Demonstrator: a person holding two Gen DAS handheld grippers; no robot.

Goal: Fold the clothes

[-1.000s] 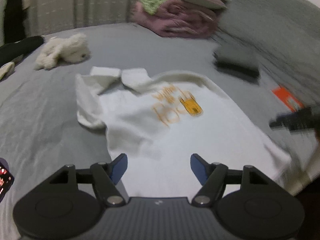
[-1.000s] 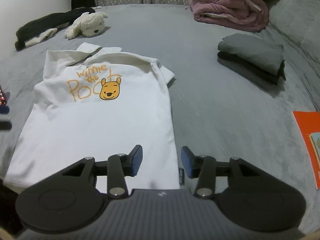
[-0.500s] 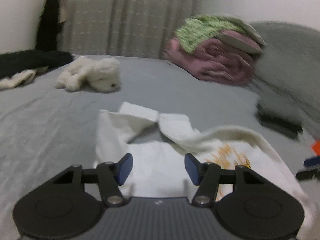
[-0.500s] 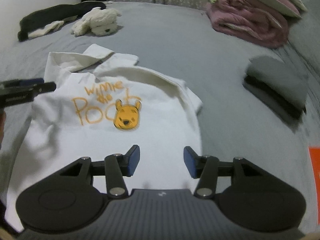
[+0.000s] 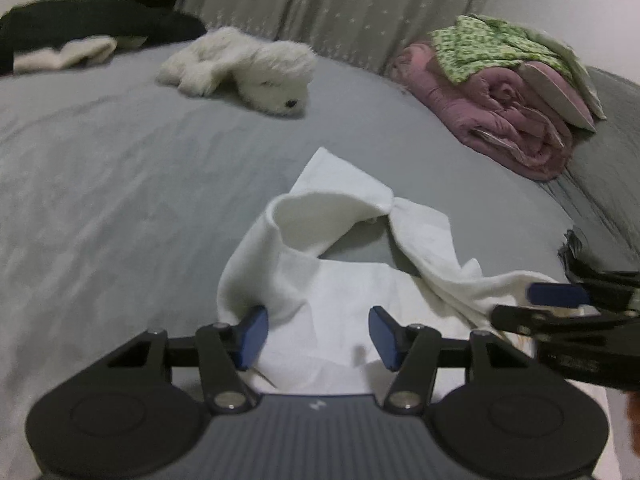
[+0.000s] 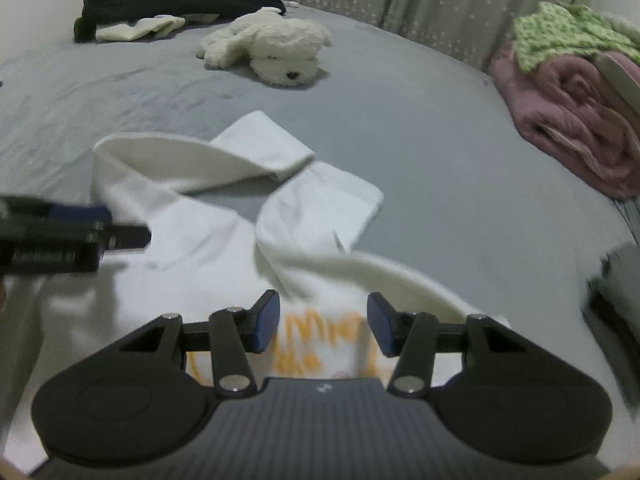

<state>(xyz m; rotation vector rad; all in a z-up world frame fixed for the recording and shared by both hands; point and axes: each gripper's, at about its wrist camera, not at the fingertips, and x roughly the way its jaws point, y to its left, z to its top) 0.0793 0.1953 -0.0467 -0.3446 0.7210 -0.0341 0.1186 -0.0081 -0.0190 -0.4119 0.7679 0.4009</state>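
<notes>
**A:** Where was the white shirt (image 6: 208, 240) when you stopped?

**B:** It lay flat on the grey bed (image 6: 440, 152), collar end away from you, both short sleeves folded in over the neckline. The orange print was just under your right gripper (image 6: 323, 322).

**A:** And your jaws?

**B:** Your right jaws stood apart over the shirt just below the collar, with the print showing between them; no pad pressed on cloth. They had opened a little earlier in that second and then stayed level. Your left gripper (image 5: 314, 336) was at the shirt's left shoulder, jaws apart too, having narrowed earlier in that second. The left pad sat against a raised fold of the shoulder, but I could not tell whether it touched, and the cloth was not pinched.

**A:** What else lay around the shirt?

**B:** Beyond the collar you had the white plush toy (image 5: 244, 70). Far beyond the shirt's left side lay dark clothes (image 6: 168, 0). To its right, the rolled pink quilt (image 5: 504, 120) carried a green patterned cloth (image 5: 488, 46).
</notes>
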